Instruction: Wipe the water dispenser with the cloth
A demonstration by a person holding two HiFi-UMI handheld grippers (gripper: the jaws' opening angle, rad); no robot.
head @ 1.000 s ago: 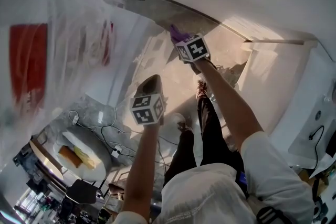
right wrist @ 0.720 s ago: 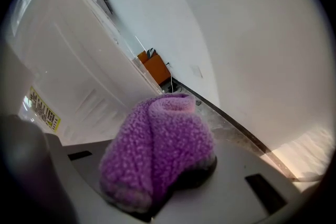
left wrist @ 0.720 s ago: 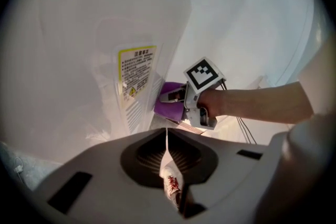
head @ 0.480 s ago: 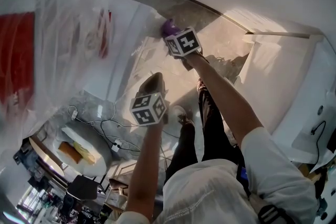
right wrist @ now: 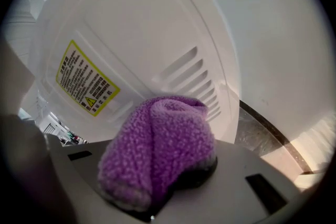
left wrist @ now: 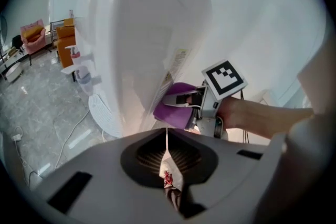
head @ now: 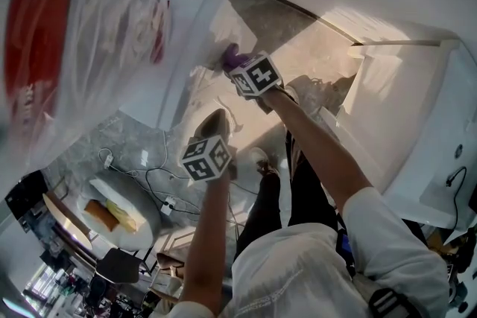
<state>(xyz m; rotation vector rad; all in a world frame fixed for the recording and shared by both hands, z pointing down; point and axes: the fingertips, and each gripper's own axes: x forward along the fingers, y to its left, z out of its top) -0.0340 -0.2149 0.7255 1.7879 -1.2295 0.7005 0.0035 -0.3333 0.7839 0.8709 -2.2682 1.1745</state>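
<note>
The purple, fluffy cloth [right wrist: 157, 149] is folded into a lump and squeezed between the jaws of the right gripper [head: 234, 63]. Its front touches the big white water dispenser [right wrist: 131, 34], just below a yellow label and some slots.

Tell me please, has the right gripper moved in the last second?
Yes. The right gripper, holding the cloth, slid left, away from the dark wall strip.
</note>
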